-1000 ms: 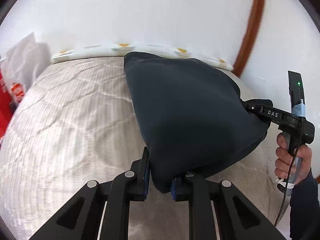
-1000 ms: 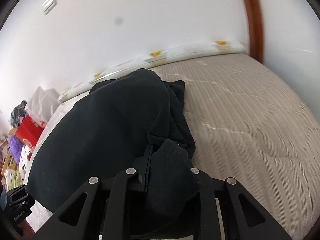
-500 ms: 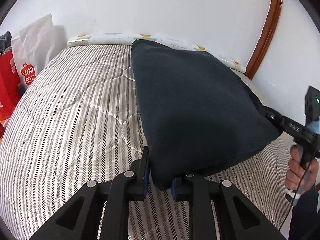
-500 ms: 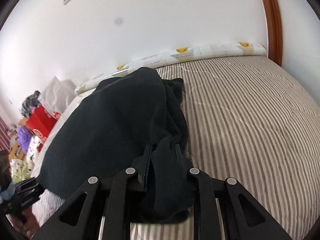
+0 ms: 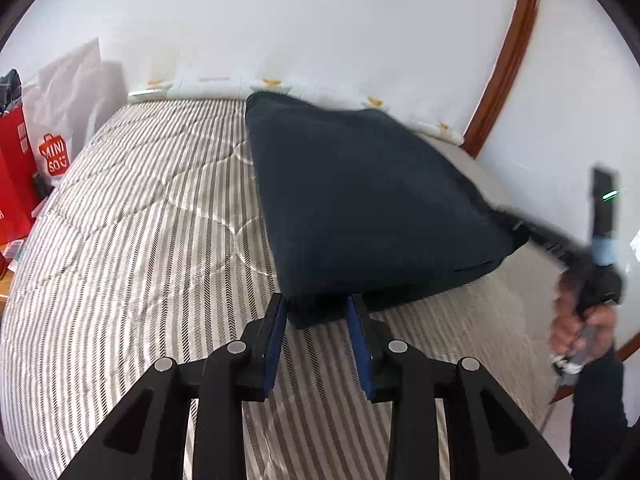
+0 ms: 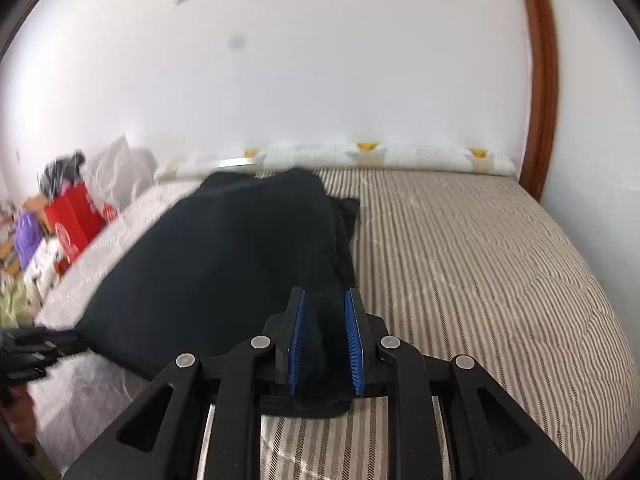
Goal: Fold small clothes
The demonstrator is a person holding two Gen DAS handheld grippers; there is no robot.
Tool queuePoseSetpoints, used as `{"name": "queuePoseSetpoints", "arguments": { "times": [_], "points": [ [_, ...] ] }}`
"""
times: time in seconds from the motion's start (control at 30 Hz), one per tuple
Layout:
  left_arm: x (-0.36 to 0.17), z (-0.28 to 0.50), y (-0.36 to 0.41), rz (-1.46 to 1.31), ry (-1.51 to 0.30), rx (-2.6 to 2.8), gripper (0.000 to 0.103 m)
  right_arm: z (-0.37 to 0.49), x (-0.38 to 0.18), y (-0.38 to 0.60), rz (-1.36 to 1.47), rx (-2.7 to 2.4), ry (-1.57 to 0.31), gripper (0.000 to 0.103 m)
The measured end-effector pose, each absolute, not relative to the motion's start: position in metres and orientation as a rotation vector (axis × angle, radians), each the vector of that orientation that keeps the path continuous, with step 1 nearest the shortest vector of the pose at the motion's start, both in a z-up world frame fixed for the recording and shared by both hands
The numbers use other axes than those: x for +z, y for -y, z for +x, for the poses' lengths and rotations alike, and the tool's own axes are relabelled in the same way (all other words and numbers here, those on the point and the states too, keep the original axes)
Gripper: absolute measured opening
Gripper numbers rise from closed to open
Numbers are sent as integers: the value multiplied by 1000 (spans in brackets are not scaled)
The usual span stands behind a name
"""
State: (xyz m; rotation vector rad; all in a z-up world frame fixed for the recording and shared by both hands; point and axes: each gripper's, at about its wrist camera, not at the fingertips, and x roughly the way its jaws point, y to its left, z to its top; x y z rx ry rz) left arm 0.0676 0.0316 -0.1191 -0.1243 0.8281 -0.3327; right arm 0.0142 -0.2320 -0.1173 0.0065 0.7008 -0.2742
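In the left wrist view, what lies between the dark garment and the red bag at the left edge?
Only bare striped mattress lies between the dark garment and the red bag. The left wrist view shows this stretch plainly.

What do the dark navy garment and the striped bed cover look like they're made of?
The dark navy garment looks like thick matte fleece or sweatshirt knit: fuzzy, no sheen, soft rounded folds. The striped bed cover looks like quilted woven fabric with a slight sheen: stitched curves, herringbone stripes. Both are guesses from appearance.
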Motion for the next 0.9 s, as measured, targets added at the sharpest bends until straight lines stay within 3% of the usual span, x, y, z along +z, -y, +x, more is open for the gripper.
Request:
{"name": "queuePoseSetpoints", "arguments": {
  "times": [0.1, 0.37, 0.47, 0.67, 0.9],
  "points": [
    [-108, 70, -30, -105, -815, -328, 31, 11, -138, 244, 64, -288, -780, 20],
    [-105, 126, -23, -82, -849, -288, 33, 24, -93, 240, 23, -255, -756, 24],
    [-121, 135, -18, -53, -895, -280, 41, 47, -82, 244, 20, -256, -761, 29],
    [-121, 142, -27, -107, -926, -333, 42, 109, -82, 260, 59, -228, -798, 40],
    [-106, 171, -30, -127, -883, -323, 43, 185, -111, 277, 146, -188, -876, 41]
  ]
}}
